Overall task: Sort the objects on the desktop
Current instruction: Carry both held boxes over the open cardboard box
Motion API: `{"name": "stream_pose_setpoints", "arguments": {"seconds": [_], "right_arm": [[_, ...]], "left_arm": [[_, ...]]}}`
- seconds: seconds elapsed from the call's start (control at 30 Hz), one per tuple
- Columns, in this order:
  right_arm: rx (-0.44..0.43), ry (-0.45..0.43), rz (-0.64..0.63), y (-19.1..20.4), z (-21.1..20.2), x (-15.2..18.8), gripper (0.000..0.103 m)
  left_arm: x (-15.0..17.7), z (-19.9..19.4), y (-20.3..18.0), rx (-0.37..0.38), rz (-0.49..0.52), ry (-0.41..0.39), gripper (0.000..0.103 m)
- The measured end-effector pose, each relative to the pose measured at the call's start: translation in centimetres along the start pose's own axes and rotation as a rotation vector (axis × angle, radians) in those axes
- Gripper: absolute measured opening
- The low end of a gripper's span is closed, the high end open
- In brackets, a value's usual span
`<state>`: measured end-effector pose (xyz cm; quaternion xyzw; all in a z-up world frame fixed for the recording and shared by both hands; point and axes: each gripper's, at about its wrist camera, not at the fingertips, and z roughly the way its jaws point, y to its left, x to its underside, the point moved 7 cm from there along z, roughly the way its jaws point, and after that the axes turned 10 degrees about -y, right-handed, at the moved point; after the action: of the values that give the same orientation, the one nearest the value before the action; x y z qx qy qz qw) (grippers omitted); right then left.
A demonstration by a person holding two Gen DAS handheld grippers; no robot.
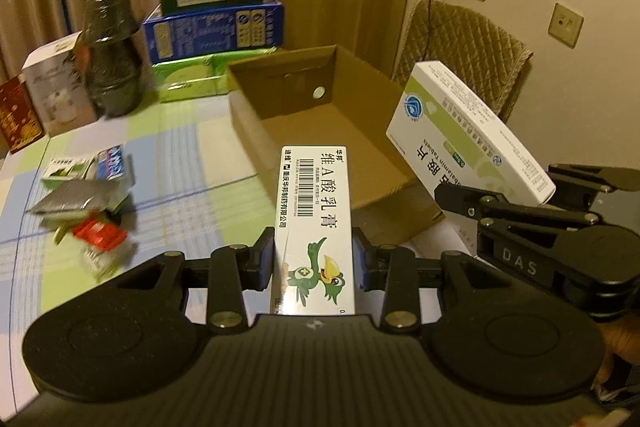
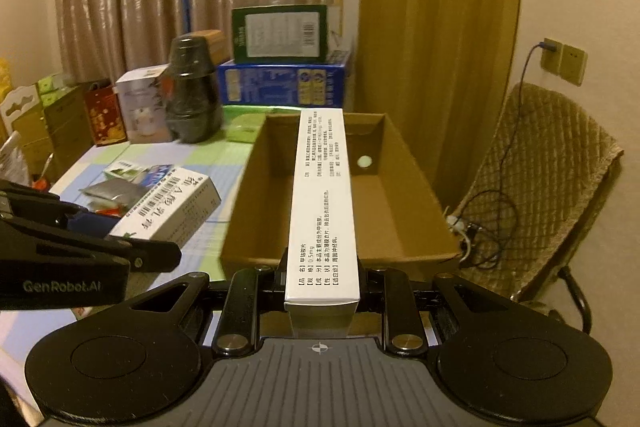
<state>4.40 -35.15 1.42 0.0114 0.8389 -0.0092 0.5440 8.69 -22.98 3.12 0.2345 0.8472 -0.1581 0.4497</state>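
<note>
Carrying two medicine boxes toward the empty cardboard box (image 1: 352,115).
The left gripper (image 1: 314,263) pinched the duck box (image 1: 314,223), the right gripper (image 2: 322,281) pinched the white box (image 2: 324,207); a small pile (image 1: 86,195) waited on the table.

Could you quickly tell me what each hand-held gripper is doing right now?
Left hand-held gripper: shut on the ointment box.
Right hand-held gripper: shut on the tablet box.

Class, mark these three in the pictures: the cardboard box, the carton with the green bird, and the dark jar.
Cardboard box (image 2: 416,227): right wrist view, right inner wall.
Bird carton (image 1: 316,227): left wrist view, printed top face.
Dark jar (image 1: 114,67): left wrist view, body.
</note>
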Motion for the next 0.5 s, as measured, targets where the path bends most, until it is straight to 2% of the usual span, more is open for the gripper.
{"name": "stream_pose_setpoints", "arguments": {"seconds": [0.5], "right_arm": [[0.026,0.004,0.011,-4.9,3.7,-1.8,0.021]], "left_arm": [[-3.7,5.4,-2.1,0.042,0.006,0.008,0.033]]}}
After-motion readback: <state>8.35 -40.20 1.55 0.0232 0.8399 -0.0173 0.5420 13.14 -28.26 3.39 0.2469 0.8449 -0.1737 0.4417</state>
